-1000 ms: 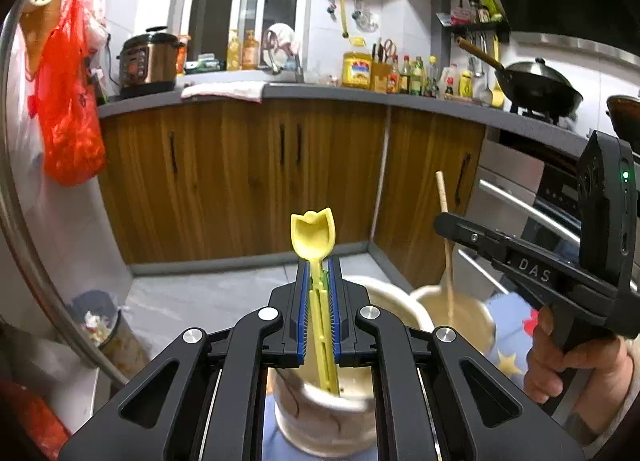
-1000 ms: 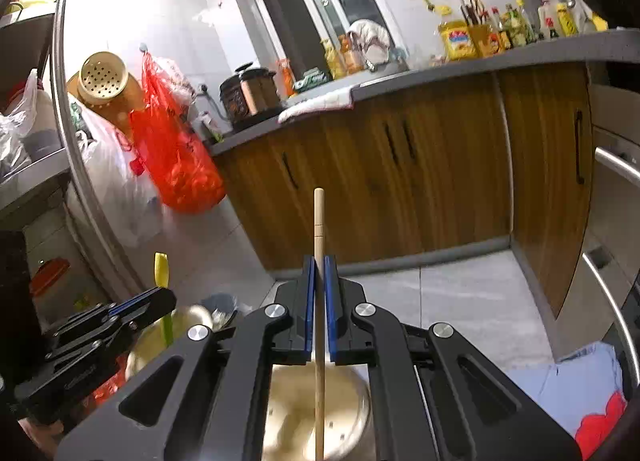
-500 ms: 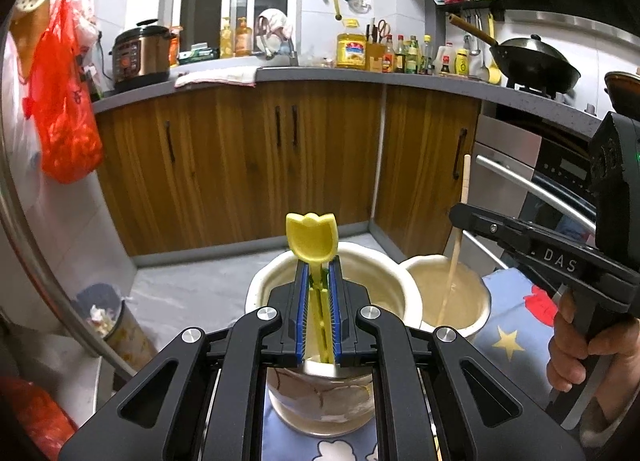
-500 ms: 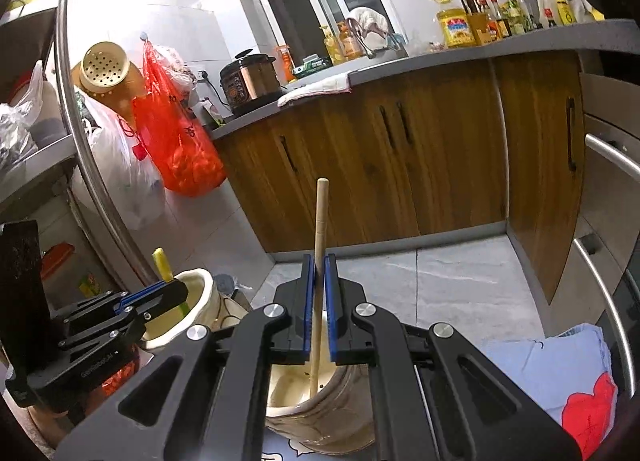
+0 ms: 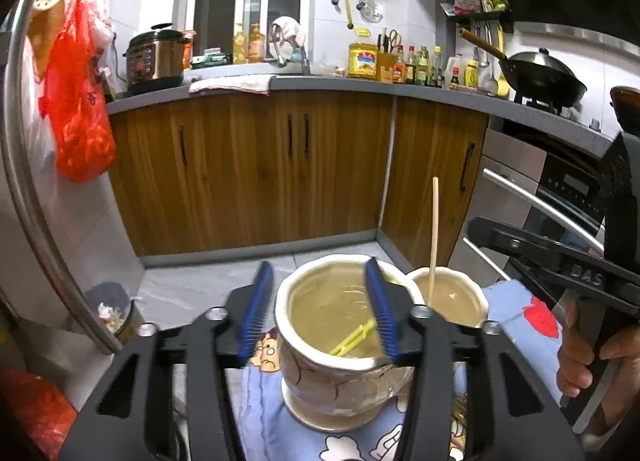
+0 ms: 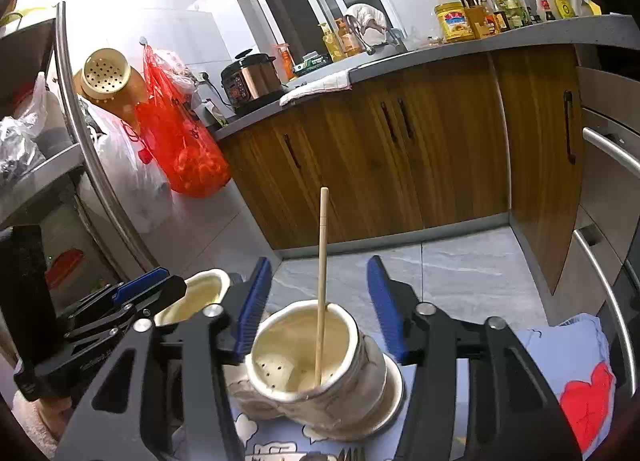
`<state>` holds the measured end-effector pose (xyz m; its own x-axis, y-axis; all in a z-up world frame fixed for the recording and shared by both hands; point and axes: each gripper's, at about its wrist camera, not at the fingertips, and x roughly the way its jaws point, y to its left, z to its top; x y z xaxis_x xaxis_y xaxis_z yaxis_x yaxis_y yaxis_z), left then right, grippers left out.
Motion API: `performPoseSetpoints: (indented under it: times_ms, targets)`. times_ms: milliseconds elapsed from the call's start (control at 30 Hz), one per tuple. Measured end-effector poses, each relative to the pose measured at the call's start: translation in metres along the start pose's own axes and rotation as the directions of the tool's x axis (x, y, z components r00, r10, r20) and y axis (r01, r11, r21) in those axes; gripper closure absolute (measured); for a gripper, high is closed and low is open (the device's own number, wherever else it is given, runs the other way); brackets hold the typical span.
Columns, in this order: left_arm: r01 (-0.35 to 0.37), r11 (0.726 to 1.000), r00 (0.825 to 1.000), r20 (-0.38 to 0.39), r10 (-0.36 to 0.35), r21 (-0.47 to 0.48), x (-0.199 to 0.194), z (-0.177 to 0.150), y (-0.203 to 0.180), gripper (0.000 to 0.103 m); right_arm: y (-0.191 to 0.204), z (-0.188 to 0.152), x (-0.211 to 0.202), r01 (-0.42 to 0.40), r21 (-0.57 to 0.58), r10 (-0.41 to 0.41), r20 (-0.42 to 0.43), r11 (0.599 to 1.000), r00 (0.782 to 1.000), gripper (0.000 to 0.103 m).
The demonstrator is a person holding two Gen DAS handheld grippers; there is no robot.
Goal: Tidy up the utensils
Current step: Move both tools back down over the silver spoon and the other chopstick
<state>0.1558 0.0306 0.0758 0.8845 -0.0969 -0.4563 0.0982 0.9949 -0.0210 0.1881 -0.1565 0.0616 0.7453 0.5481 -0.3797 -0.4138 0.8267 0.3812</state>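
Left gripper (image 5: 318, 311): held level over the nearer cream ceramic holder (image 5: 340, 373), blue-padded jaws spread wide on either side of its rim, gripping nothing.
Right gripper (image 6: 320, 309): level above the second cream ceramic holder (image 6: 320, 377), jaws spread wide, empty; the person's hand (image 5: 592, 357) grips its handle.
Holders: two, side by side and almost touching, on a blue cartoon-print cloth (image 5: 280, 433).
Yellow plastic utensil (image 5: 352, 337): one, lying slanted inside the nearer holder, below its rim.
Wooden chopstick (image 6: 321, 285): one, near upright in the second holder, leaning on its far rim, free of the pads.
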Motion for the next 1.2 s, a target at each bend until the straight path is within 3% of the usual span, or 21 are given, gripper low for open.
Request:
performPoseSetpoints:
  times_ms: [200,400,633,900,1200]
  targets:
    - [-0.009,1.000,1.000,0.000,0.009,0.006,-0.026,-0.003,0.001,0.029,0.000,-0.008,-0.036,0.033,-0.059,-0.035,-0.043,0.998,0.998,0.020]
    - [-0.023,0.999,0.998,-0.065,0.025,0.023,-0.047,-0.024,-0.003,0.017,-0.002,-0.032,-0.068,0.091,-0.133,-0.105,-0.097,0.987,0.990,0.005]
    - [-0.027,1.000,0.975,-0.222,0.025,-0.007,-0.049,-0.072,-0.001,0.012,-0.006,-0.078,-0.079,0.127,-0.200,-0.169,-0.209,0.971,0.963,0.005]
    - [-0.048,0.999,0.926,-0.375,0.036,-0.022,-0.047,-0.125,-0.010,0.012,-0.013,-0.128,-0.076,0.142,-0.245,-0.217,-0.318,0.959,0.923,0.005]
    - [-0.054,0.998,0.896,-0.442,0.039,-0.022,-0.040,-0.149,-0.025,0.012,-0.026,-0.150,-0.073,0.199,-0.267,-0.290,-0.361,0.943,0.887,0.006]
